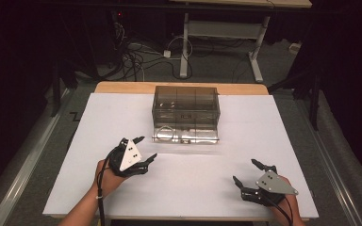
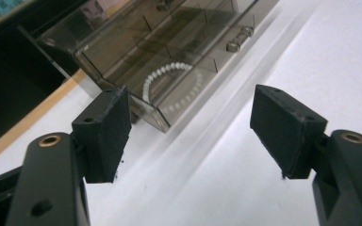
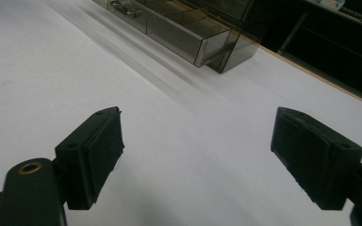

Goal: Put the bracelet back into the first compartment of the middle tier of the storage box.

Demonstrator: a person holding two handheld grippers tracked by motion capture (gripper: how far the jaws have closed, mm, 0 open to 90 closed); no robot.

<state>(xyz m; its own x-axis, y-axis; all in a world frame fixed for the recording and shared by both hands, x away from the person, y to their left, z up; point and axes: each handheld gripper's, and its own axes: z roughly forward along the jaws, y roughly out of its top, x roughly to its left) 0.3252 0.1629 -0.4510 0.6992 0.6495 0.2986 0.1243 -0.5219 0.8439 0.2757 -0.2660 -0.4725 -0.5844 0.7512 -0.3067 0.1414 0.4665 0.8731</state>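
Note:
A smoky clear plastic drawer box (image 1: pixel 186 107) stands at the far middle of the white table (image 1: pixel 122 113). Its bottom drawer (image 1: pixel 185 134) is pulled out toward me. Inside that drawer lies a white bead string (image 2: pixel 167 77); a small handle (image 2: pixel 239 40) sits on the drawer front. My left gripper (image 1: pixel 143 149) is open and empty, a short way left of the drawer's near corner, jaws pointing at it. My right gripper (image 1: pixel 250 173) rests open and empty near the front right of the table, well apart from the box (image 3: pixel 202 28).
The white sheet covers a wooden tabletop whose bare far edge (image 1: pixel 122 87) shows behind the box. Beyond the table are a desk frame (image 1: pixel 185 42) and tangled cables (image 1: pixel 132 59) on the floor. Dark surroundings flank both sides.

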